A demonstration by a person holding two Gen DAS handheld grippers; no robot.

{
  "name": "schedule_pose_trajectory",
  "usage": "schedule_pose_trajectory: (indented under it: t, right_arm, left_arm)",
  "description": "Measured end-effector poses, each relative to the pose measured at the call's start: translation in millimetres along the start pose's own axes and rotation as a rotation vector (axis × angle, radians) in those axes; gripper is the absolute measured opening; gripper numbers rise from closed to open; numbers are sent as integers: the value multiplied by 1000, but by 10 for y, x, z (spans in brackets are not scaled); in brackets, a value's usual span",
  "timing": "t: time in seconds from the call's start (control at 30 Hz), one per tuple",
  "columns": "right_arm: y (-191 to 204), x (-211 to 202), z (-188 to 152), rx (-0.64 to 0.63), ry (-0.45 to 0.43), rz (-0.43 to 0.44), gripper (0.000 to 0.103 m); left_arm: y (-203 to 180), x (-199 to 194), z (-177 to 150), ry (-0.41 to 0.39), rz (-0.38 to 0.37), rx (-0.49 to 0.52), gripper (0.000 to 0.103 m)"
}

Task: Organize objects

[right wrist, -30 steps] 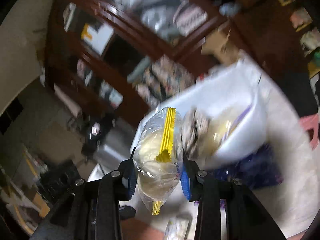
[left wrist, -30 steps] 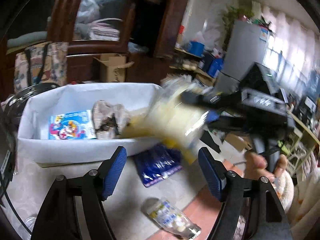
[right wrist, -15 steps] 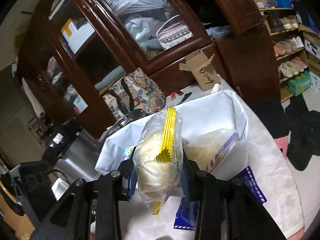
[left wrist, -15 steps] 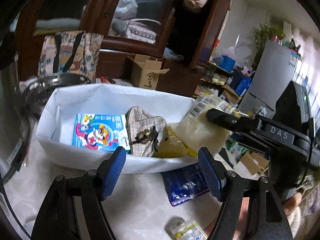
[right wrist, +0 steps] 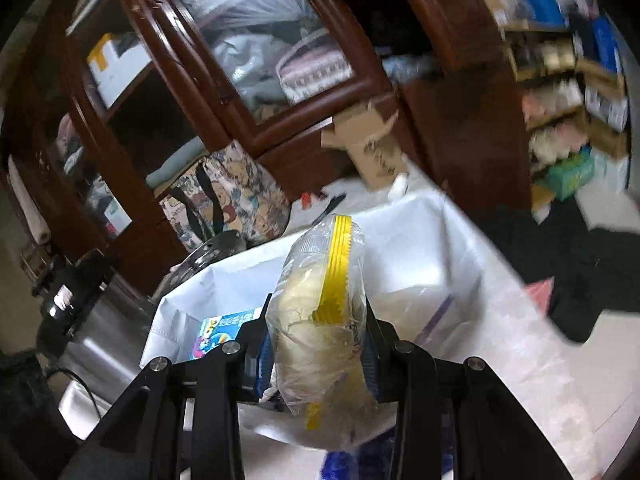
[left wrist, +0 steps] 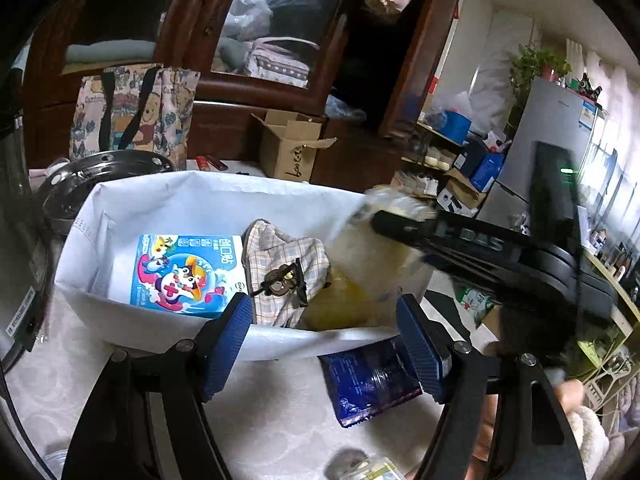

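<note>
A clear bread bag (right wrist: pixel 320 320) with a yellow seal strip is clamped upright between the pads of the right gripper (right wrist: pixel 318 354), above the right end of the white bin (left wrist: pixel 208 196). Inside the bin a blue cartoon box (left wrist: pixel 186 270) and a checked pouch (left wrist: pixel 286 276) are seen. The left gripper (left wrist: pixel 324 346) is held apart and empty before the bin's near wall, just beside a dark blue packet (left wrist: pixel 366 380) on the table.

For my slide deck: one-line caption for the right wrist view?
Right gripper holds a yellow-striped clear food bag above the white bin.
</note>
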State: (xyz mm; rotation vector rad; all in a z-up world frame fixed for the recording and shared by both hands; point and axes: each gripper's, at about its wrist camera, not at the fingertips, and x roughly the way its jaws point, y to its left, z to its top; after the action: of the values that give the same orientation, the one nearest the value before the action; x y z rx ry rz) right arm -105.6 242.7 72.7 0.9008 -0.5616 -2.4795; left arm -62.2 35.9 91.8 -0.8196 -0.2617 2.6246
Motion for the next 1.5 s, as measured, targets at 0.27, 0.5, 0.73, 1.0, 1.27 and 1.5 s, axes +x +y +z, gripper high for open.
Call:
schedule_pose_trajectory:
  t: [0.27,0.5,0.73,1.0,1.27,1.5]
  right_arm:
    - [126,410,41,2,58,-28,35]
    - [335,686,-61,-108,119,-63,34]
    - [213,564,39,-44,131,-40,49]
    - [196,130,82,-90,57,-133,60]
    - [433,-138,-227,-285,-25,-236,60]
    - [591,-150,-433,-436,-102,-349,62]
  left_arm:
    - [120,15,-3,8,34,-34,73]
    - [168,66,-44,24,70,-39,72]
    - [162,20,-91,11,83,-25,72]
    - [87,-133,-102,-17,72,-14,72]
    - [-60,-178,-204,-1,109,22,72]
    - [-46,-130,-230,11,132,1,72]
